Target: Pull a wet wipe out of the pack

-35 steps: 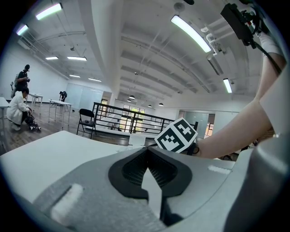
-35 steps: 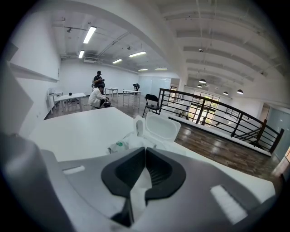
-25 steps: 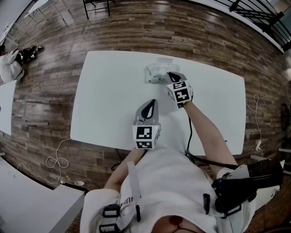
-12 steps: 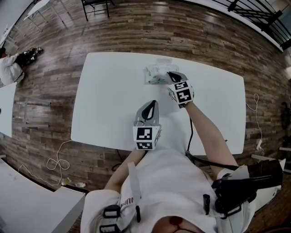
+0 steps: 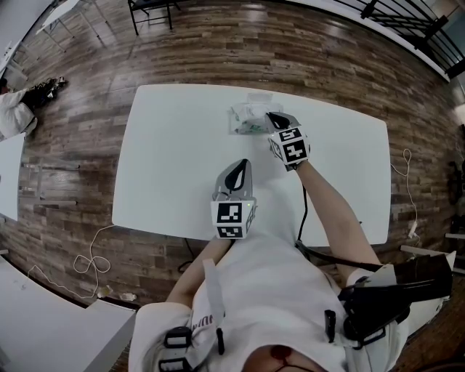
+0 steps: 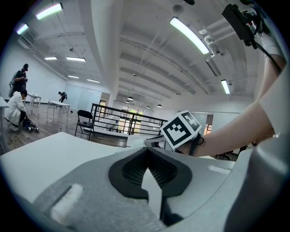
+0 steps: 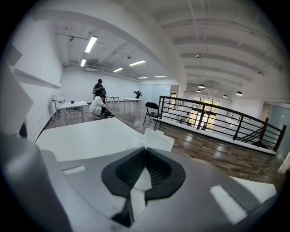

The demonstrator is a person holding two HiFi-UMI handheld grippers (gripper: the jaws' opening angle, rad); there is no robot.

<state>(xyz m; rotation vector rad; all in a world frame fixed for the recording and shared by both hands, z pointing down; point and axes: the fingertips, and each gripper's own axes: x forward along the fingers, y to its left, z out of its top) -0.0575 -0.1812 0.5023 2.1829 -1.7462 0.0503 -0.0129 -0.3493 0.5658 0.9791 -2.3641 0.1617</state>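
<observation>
The wet wipe pack lies on the far side of the white table, its lid flipped open. My right gripper reaches to the pack's right end and is shut on a bit of white wet wipe at its tips. My left gripper rests nearer the table's front, apart from the pack, jaws shut with nothing between them. In the left gripper view the right gripper's marker cube shows ahead, with the person's forearm behind it.
A black chair stands on the wooden floor beyond the table. A crouching person is at the far left. A cable lies on the floor left of the table's front edge. Railings run at top right.
</observation>
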